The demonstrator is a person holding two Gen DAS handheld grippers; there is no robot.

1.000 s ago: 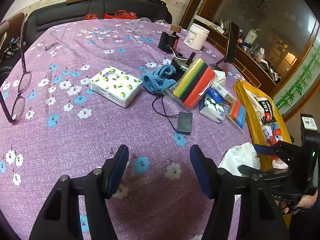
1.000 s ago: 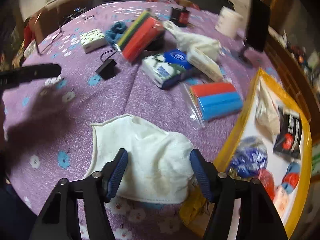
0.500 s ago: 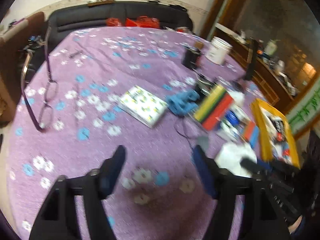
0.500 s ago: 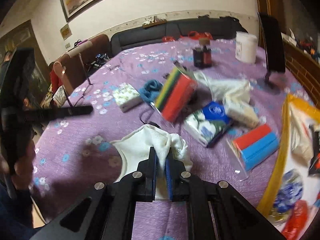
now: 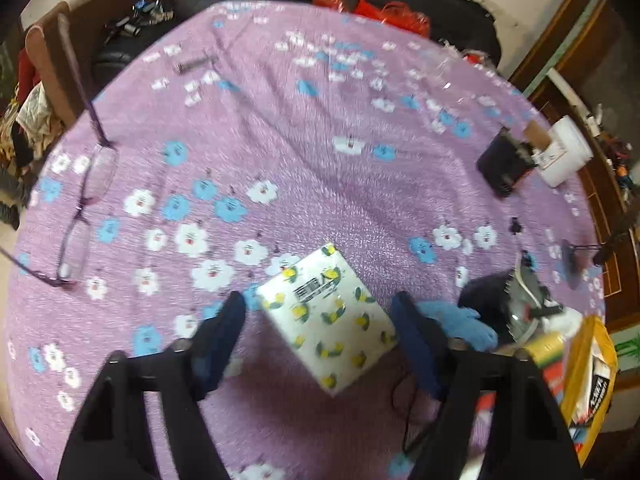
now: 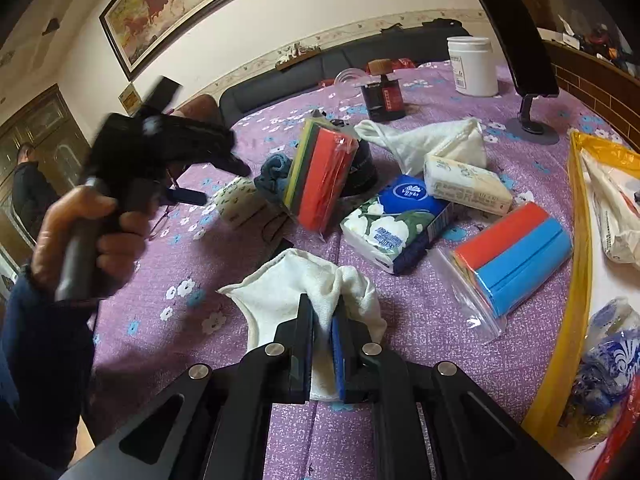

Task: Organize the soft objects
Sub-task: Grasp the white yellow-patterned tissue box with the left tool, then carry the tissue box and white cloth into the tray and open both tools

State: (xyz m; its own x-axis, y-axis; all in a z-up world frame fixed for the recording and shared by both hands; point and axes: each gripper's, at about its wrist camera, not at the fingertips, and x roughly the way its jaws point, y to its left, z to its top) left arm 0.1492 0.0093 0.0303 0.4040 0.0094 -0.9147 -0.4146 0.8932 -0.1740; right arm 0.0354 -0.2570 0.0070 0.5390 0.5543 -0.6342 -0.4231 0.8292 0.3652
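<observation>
The left claw [image 5: 320, 312] has swung from bare table over to the tissue pack [image 5: 326, 320] and is now closing around it, pads not yet touching. The right claw [image 6: 322, 320] is pinching a fold of the white cloth [image 6: 280, 292], lying near that pack on the table [image 5: 320, 160].

The surface [image 5: 360, 184] wore purple cloth with white and blue flowers. The tissue pack [image 5: 326, 316] was white with yellow lemons, the towel [image 6: 292, 292] white, the sponges [image 6: 516, 252] red and blue, the bag [image 6: 580, 240] yellow.
</observation>
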